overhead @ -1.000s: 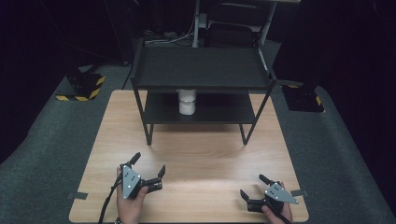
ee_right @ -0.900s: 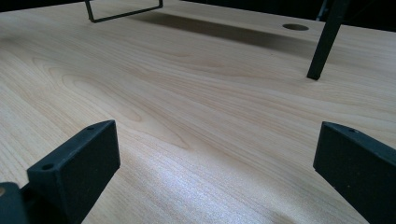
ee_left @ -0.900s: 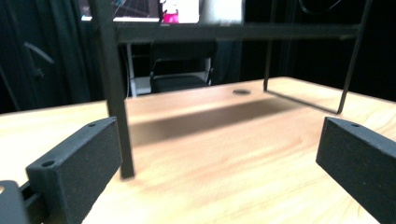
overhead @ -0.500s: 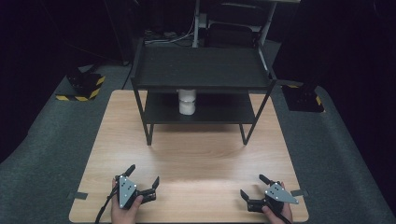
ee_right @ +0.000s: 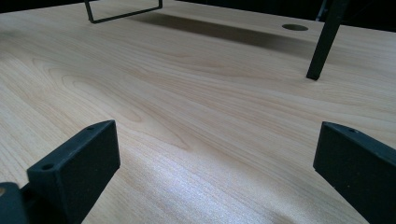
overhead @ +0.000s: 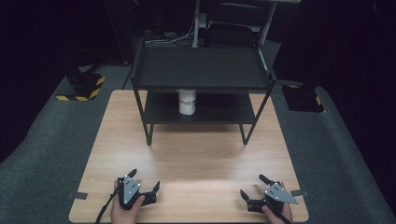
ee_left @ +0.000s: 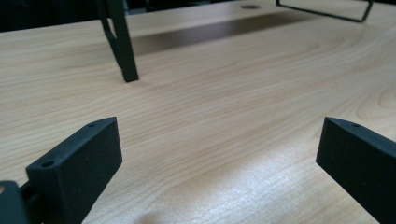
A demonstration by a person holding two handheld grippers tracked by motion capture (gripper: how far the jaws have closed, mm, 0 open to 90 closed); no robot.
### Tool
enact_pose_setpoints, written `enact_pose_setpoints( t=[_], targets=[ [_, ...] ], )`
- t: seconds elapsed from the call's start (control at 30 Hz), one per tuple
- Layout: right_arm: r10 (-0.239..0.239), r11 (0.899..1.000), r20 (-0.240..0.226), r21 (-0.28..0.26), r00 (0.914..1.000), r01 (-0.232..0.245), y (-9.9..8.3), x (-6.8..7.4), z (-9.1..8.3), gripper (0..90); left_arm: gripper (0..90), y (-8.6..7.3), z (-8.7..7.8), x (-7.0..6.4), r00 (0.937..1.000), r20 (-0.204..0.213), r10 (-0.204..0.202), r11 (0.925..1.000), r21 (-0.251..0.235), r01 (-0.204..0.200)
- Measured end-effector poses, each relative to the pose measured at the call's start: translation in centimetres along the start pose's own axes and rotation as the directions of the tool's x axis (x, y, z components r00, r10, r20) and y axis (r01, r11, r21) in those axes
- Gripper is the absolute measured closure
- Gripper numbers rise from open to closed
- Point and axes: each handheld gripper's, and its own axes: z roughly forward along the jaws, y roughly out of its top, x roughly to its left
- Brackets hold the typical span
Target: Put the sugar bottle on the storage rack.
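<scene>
Here, the left gripper (overhead: 144, 181) is held low over the near edge of the table (overhead: 196, 154), its jaws spread wide and nothing between them; in the left gripper view only bare wood grain is seen between the two black jaws. The right gripper (overhead: 254, 191) is held the same way at the near right corner, released and empty, with plain table seen between its jaws in the right gripper view. Both are kept well apart from each other and well short of the shelf, which is judged to be a resting stance from which a reach can be made.

Farther out, a black two-tier shelf (overhead: 201, 70) is stood across the far half of the table. A white jar (overhead: 187, 102) is placed upright on its lower tier, under the top board and left of the middle. It is the thing nearest the work, and it is well apart from both grippers. Placed so, it is probably reachable only from the front, below the top board.

No brand, label or writing can be read anywhere; the jar's side is too small to tell.
</scene>
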Motion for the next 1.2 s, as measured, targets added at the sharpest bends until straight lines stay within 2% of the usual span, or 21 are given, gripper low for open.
enact_pose_setpoints(
  t=[0.03,0.17,0.3,0.8,1.2],
  targets=[
    [0.000,1.000,0.000,0.000,1.0000,0.000,0.0,0.0,0.0,0.0,0.5,0.0,0.0,0.0,1.0000,0.000,0.000,1.0000,0.000,0.000],
    [-0.003,1.000,0.000,-0.002,1.0000,0.003,0.0,0.0,0.0,0.0,0.5,1.0,0.4,-0.4,0.9992,-0.006,0.039,0.9978,0.055,-0.038],
    [-0.005,1.000,0.000,-0.002,1.0000,0.005,0.0,0.0,0.0,0.0,0.5,1.0,0.4,-0.4,0.9991,-0.006,0.041,0.9975,0.058,-0.040],
    [-0.004,1.000,-0.001,0.001,1.0000,0.004,0.1,0.0,0.1,0.0,0.5,0.8,0.3,-0.1,1.0000,-0.001,0.008,0.9989,0.045,-0.008],
    [-0.007,1.000,-0.003,0.002,1.0000,0.007,0.1,-0.1,0.1,0.0,0.6,1.1,0.5,-0.2,0.9997,-0.001,0.022,0.9978,0.063,-0.022]
  ],
)
